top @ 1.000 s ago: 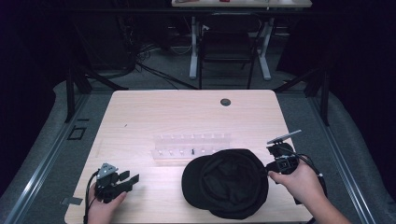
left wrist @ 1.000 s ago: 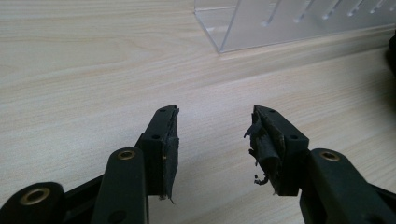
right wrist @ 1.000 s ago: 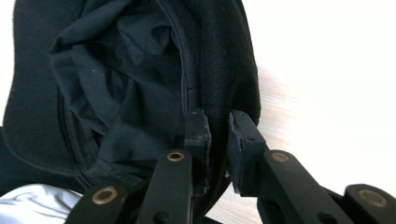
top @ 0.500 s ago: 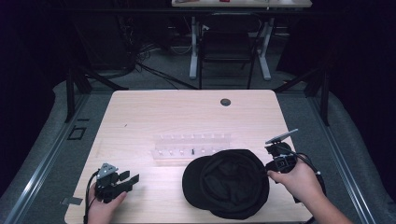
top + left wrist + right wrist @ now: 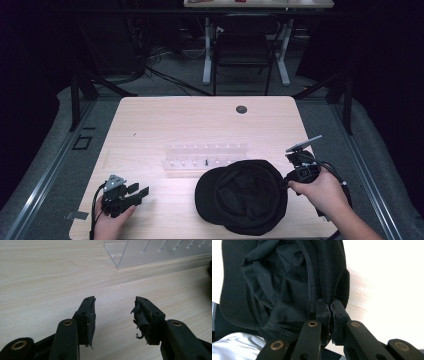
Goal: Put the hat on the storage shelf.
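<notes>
A black cap [image 5: 242,197] lies upside down on the wooden table [image 5: 200,125], near the front right. My right gripper [image 5: 287,183] is shut on the cap's right rim. In the right gripper view the jaws pinch the rim's fabric edge [image 5: 330,306], and the cap's dark lining [image 5: 287,285] spreads out beyond them. At the front left, my left gripper [image 5: 143,192] rests low over bare wood, open, with nothing between its fingers [image 5: 115,305]. One pad [image 5: 141,315] is frayed.
A clear plastic rack [image 5: 206,155] with small slots stands just behind the cap, and its corner [image 5: 155,252] shows ahead of the left gripper. A dark round hole [image 5: 241,109] sits in the table's far side. A chair [image 5: 243,47] stands beyond the table.
The right gripper has shifted very slightly while still clamped on the cap's rim. The left gripper has not moved.
</notes>
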Motion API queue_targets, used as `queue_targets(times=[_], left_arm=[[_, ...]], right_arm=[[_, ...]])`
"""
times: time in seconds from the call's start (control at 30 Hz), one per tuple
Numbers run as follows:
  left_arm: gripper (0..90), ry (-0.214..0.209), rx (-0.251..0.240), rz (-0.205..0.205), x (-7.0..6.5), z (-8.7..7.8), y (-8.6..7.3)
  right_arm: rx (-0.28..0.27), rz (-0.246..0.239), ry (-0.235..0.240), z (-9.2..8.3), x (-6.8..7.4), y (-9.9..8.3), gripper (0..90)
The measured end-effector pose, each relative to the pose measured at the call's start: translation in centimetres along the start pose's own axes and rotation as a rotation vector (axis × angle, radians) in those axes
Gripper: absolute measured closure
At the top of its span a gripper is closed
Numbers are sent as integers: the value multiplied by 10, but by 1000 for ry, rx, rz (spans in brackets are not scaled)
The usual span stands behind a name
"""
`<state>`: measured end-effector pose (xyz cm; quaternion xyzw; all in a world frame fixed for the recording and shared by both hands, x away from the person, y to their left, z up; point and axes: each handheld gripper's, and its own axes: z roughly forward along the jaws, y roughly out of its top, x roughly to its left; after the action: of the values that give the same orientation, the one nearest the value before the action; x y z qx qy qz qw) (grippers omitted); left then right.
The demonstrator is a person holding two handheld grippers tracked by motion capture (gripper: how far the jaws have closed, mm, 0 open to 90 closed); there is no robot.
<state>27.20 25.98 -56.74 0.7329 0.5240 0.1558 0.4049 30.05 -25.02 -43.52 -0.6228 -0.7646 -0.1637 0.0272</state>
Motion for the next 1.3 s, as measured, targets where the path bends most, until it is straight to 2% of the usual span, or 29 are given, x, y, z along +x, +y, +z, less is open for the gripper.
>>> queue_targets(times=[0.17,0.2,0.33,0.43,0.53,0.63,0.67,0.77,0.93,1.03,1.1,1.23,1.3], left_arm=[[516,1,-3,-3,0,0,0],[516,1,-1,-3,0,0,0],[516,2,-4,-5,0,0,0],[517,2,-4,-7,0,0,0],[516,3,-3,-7,0,0,0],[516,0,0,-4,0,0,0],[516,0,0,-4,0,0,0],[517,2,-3,-6,0,0,0],[517,2,-2,-8,0,0,0],[516,1,-3,-8,0,0,0],[516,1,-3,-9,1,0,0],[516,1,-3,-10,0,0,0],[516,1,-4,-11,0,0,0]], right_arm=[[-4,13,4,-5,2,1,865],[16,-1,11,-6,2,2,866],[24,7,29,-8,2,4,869],[44,21,63,-10,2,5,870],[39,44,85,-12,2,5,871],[40,45,101,-15,4,6,871],[57,27,105,-17,3,7,871],[43,43,122,-19,6,7,872],[43,62,172,-24,8,10,872],[62,54,204,-27,7,12,873],[42,74,221,-28,9,12,873],[50,72,260,-31,9,15,874],[32,87,270,-32,11,15,874]])
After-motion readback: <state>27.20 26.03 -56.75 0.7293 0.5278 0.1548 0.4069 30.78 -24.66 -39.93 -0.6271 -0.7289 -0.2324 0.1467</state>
